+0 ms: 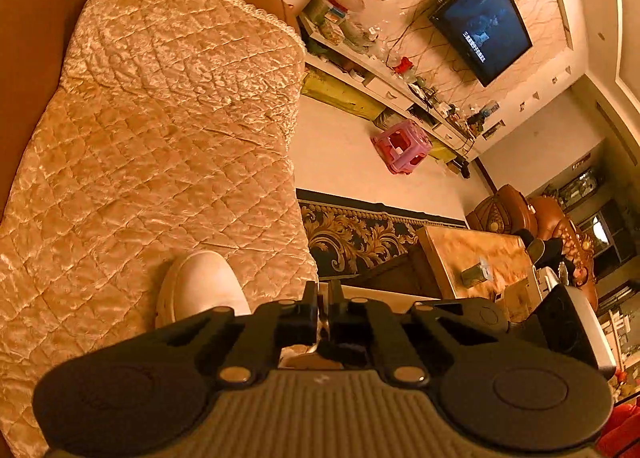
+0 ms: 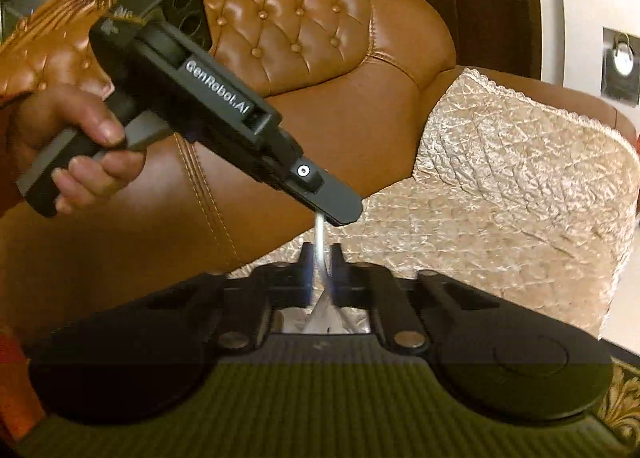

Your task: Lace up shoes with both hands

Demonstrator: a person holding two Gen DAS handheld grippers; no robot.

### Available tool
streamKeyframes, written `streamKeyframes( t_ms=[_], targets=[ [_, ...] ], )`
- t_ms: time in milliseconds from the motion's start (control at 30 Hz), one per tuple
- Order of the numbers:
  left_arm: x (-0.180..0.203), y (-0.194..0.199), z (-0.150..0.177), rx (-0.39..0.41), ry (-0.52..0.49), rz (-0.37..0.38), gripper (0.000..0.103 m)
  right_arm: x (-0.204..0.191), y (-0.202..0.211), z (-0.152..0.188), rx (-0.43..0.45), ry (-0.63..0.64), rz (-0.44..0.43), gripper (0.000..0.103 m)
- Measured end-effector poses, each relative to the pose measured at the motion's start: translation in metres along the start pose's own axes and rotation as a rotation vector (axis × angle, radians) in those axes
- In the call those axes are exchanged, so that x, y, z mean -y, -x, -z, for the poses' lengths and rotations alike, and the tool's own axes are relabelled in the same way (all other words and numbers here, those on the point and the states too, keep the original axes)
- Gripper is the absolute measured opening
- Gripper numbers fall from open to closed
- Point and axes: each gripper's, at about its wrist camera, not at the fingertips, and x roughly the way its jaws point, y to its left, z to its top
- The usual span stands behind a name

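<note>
A white shoe (image 1: pixel 200 286) rests on the quilted sofa cover, with only its toe showing past my left gripper (image 1: pixel 323 298). That gripper's jaws are together, and a pale bit of lace shows between them. In the right wrist view a white lace (image 2: pixel 319 232) runs taut from the tip of the left gripper (image 2: pixel 340 215) down into my right gripper (image 2: pixel 322 258), which is shut on it. The two gripper tips are a short way apart, the left one above. Beneath the right fingers I see a white part of the shoe (image 2: pixel 324 318), mostly hidden.
A cream quilted cover (image 1: pixel 160 117) lies over the brown leather sofa (image 2: pixel 320 97). A hand (image 2: pixel 72 137) holds the left gripper's handle. Beyond the seat edge are a patterned rug (image 1: pixel 352 234), a marble-topped coffee table (image 1: pixel 472 258) and a pink stool (image 1: pixel 402 145).
</note>
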Motion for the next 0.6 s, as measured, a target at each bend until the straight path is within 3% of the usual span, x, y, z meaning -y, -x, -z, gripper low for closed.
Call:
streamKeyframes(
  t_ms=[67, 100, 167, 200, 233, 367, 467, 533, 600],
  targets=[
    [-0.005, -0.001, 0.001, -0.006, 0.016, 0.010, 0.005, 0.003, 0.001, 0.000, -0.002, -0.016, -0.004, 0.006],
    [-0.009, -0.001, 0.002, -0.008, 0.030, 0.002, 0.012, 0.005, 0.000, -0.001, -0.007, -0.025, -0.006, 0.006],
    [-0.016, 0.004, 0.004, -0.004, 0.052, -0.021, 0.043, 0.009, -0.002, -0.004, -0.035, -0.034, -0.013, 0.006],
    [-0.019, 0.009, 0.006, 0.003, 0.059, -0.035, 0.066, 0.010, -0.004, -0.007, -0.060, -0.017, -0.019, 0.006],
    [-0.022, 0.013, 0.007, 0.011, 0.067, -0.048, 0.074, 0.010, -0.005, -0.012, -0.091, 0.024, -0.022, 0.006],
    [-0.027, 0.030, 0.017, 0.009, 0.044, -0.074, 0.076, 0.008, -0.010, -0.034, -0.216, 0.195, -0.060, 0.006],
    [-0.015, 0.024, 0.032, -0.073, -0.038, -0.128, 0.073, 0.010, -0.024, -0.056, -0.340, 0.202, -0.171, 0.006],
    [-0.008, 0.016, 0.043, -0.114, -0.071, -0.148, 0.065, 0.011, -0.039, -0.065, -0.443, 0.187, -0.241, 0.006],
    [-0.003, 0.009, 0.052, -0.139, -0.088, -0.156, 0.055, 0.006, -0.050, -0.066, -0.527, 0.253, -0.249, 0.006]
  ],
)
